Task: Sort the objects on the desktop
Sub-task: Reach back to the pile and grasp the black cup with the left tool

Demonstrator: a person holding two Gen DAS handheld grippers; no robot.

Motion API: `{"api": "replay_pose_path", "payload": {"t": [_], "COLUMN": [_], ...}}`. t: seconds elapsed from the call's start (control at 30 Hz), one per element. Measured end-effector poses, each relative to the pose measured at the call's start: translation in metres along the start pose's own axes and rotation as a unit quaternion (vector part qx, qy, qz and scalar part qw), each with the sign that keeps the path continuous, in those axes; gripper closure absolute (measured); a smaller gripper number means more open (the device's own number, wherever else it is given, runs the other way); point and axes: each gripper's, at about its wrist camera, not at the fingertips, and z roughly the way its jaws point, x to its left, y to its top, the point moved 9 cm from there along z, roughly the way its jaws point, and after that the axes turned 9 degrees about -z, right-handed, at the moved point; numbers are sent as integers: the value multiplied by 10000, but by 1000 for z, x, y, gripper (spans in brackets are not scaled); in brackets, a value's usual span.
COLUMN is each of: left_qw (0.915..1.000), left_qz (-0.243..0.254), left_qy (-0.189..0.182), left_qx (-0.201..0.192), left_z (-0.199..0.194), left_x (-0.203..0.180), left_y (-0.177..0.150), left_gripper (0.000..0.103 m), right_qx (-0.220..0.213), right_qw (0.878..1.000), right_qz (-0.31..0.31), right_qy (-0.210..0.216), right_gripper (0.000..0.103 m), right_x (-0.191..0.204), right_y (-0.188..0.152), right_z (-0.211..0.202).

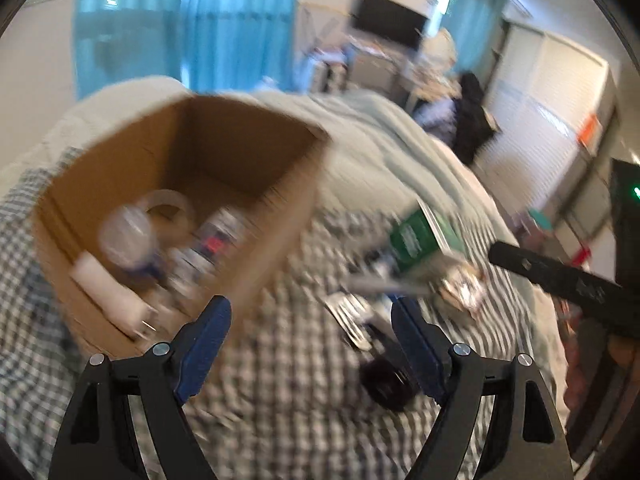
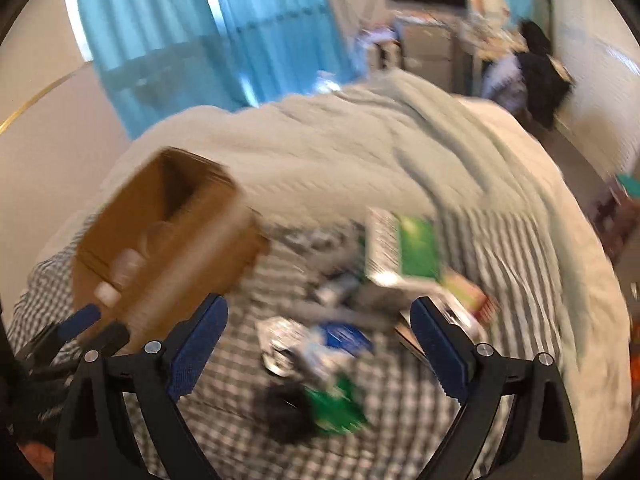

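Both views are blurred by motion. An open cardboard box (image 1: 120,184) stands on a checked cloth (image 1: 288,360) and holds a tape roll (image 1: 168,204), a white tube (image 1: 108,288) and other small items. My left gripper (image 1: 310,320) is open and empty, just right of the box's near corner. A green book (image 1: 420,236) and a heap of small objects (image 1: 360,320) lie to its right. My right gripper (image 2: 318,316) is open and empty above that heap (image 2: 316,344), with the green book (image 2: 404,248) beyond and the box (image 2: 160,248) to the left.
The cloth lies on a bed with a pale quilt (image 2: 360,148). Blue curtains (image 2: 200,32) hang behind. A black object (image 2: 286,412) and a green packet (image 2: 336,408) lie near the front. The right gripper shows at the right edge of the left wrist view (image 1: 560,280).
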Motion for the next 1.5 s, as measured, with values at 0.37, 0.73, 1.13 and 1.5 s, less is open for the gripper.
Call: {"api": "replay_pose_path", "payload": {"t": [0.37, 0.73, 1.13, 1.5], "left_qw": [9901, 9870, 9815, 9845], "left_qz": [738, 607, 559, 299], "left_qy": [-198, -259, -445, -244], "left_qx": [1180, 1464, 1777, 1708], "left_z": [71, 116, 97, 74], "left_x": [-56, -57, -47, -5], "left_y": [-107, -101, -116, -116], "left_gripper": [18, 18, 38, 50], "right_qx": [663, 763, 947, 1197], "right_qw": [9969, 9969, 9950, 9898], "right_qz": [416, 148, 21, -343], "right_qy": [-57, 85, 317, 687], "right_gripper": [10, 10, 10, 10], "right_x": [-50, -46, -30, 15], "right_y": [-78, -93, -105, -110], "right_z": [28, 36, 47, 78]}}
